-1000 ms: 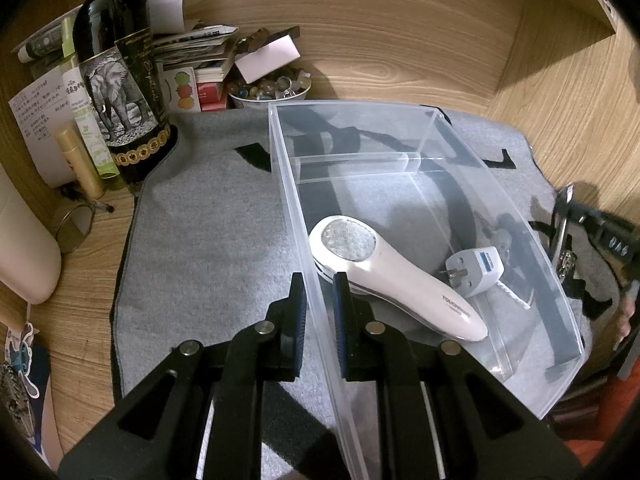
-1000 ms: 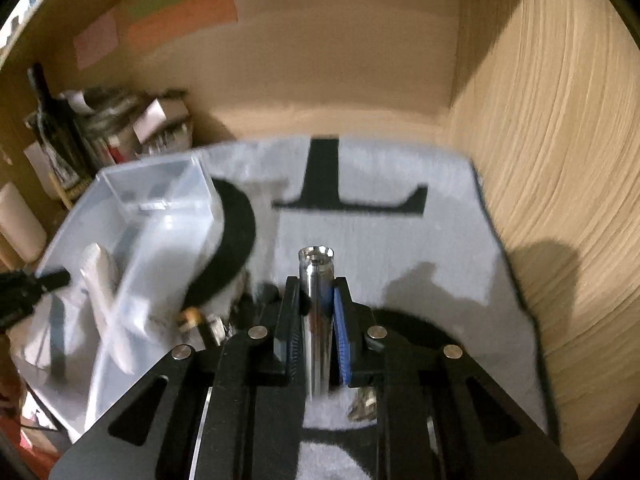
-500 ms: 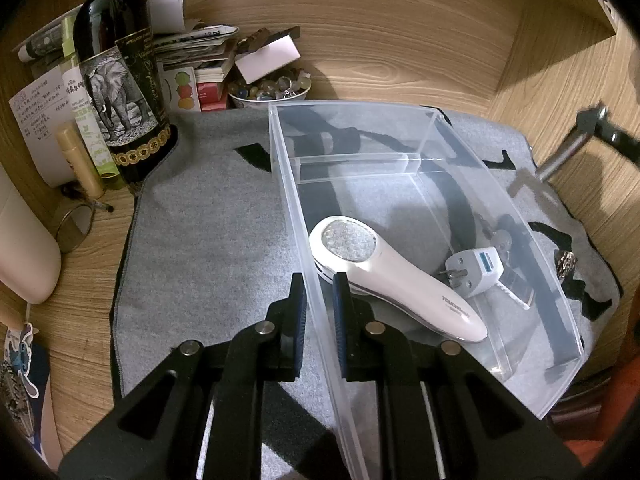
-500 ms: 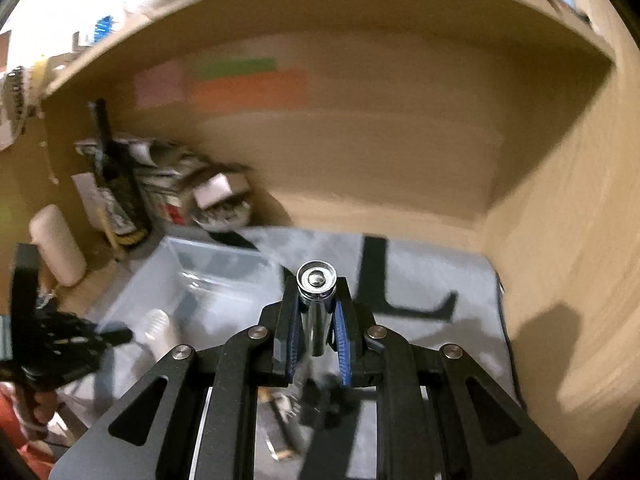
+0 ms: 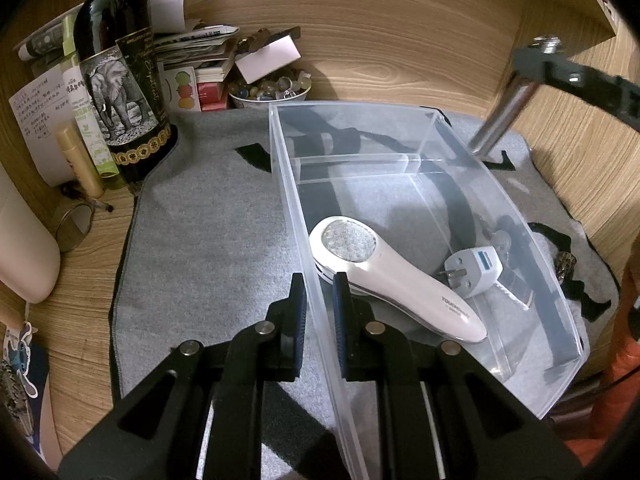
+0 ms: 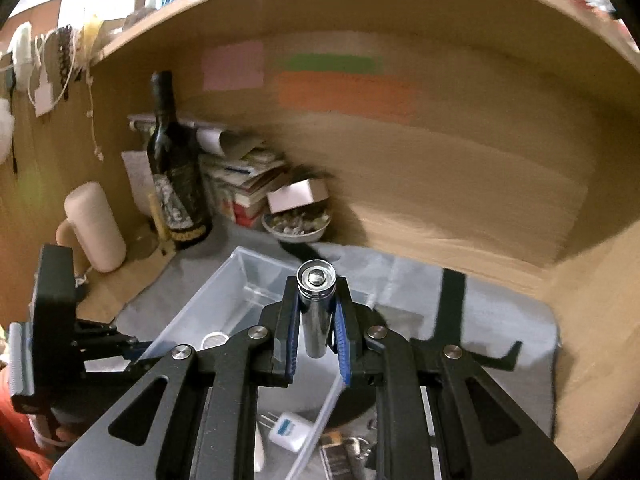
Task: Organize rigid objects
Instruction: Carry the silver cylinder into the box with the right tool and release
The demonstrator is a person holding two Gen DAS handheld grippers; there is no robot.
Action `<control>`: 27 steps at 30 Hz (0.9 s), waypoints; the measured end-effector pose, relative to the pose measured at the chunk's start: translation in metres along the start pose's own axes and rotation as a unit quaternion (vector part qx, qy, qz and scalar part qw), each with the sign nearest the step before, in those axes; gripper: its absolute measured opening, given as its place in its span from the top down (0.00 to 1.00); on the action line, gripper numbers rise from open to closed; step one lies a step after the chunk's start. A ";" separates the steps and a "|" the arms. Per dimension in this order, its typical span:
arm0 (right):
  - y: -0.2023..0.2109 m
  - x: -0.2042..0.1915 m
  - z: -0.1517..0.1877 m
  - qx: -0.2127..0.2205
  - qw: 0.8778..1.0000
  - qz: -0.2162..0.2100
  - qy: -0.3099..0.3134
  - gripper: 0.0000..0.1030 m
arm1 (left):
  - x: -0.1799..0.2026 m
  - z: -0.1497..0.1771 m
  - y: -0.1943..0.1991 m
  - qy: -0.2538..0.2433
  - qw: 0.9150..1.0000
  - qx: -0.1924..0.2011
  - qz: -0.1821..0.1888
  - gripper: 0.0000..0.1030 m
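Between the pads of the right gripper a metal cylinder is clamped, jaws closed on its shaft, capped end sticking out past the fingertips, lower end hanging clear below them. Over the clear plastic bin the cylinder is held in the air, not touching it. The left gripper is closed on the bin's near-left wall, one pad outside, one inside. On the bin floor a white handheld device and a white plug adapter are seen, lying just beside each other. The bin is set on a grey mat. From the left wrist view the cylinder is shown tilted above the bin's far-right corner, with the right gripper's body dark at the frame edge; the inner divider is also resolved there. From the right wrist view the left gripper is seen at the bin wall, plus small dark and metallic items outside the bin on the mat, too blurred to identify. A wine bottle and a bowl of small items are visible behind the mat.
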State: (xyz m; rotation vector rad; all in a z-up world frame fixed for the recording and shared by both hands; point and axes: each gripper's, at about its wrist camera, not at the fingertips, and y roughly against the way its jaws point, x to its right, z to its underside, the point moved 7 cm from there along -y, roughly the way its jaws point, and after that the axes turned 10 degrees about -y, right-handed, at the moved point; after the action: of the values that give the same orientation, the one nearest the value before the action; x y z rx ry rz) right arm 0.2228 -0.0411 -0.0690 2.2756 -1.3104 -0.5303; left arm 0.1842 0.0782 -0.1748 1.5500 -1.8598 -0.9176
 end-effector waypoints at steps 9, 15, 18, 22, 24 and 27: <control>-0.050 -0.005 0.022 -0.069 0.997 0.010 0.014 0.86 | 0.000 0.000 0.000 0.001 1.000 0.001 0.001 0.87; -0.069 -0.011 0.034 -0.100 0.995 0.008 0.023 0.86 | 0.000 0.000 0.000 0.002 1.000 0.001 0.001 0.87; -0.072 -0.015 0.038 -0.109 0.994 -0.001 0.020 0.85 | 0.000 0.000 0.000 0.001 1.000 0.001 0.001 0.87; -0.065 -0.020 0.040 -0.115 0.993 -0.013 0.024 0.64 | 0.000 0.000 0.000 0.000 1.000 0.000 0.001 0.87; -0.059 -0.022 0.040 -0.107 0.994 -0.016 0.026 0.50 | 0.000 0.001 0.000 0.001 1.000 0.001 0.001 0.87; -0.050 -0.025 0.039 -0.095 0.995 -0.020 0.032 0.43 | 0.000 0.001 0.000 0.002 1.000 0.000 0.001 0.87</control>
State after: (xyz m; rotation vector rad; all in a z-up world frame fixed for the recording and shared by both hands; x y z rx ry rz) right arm 0.2250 -0.0050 -0.1270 2.1476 -1.1343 -0.5663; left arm 0.1835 0.0788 -0.1751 1.5481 -1.8591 -0.9121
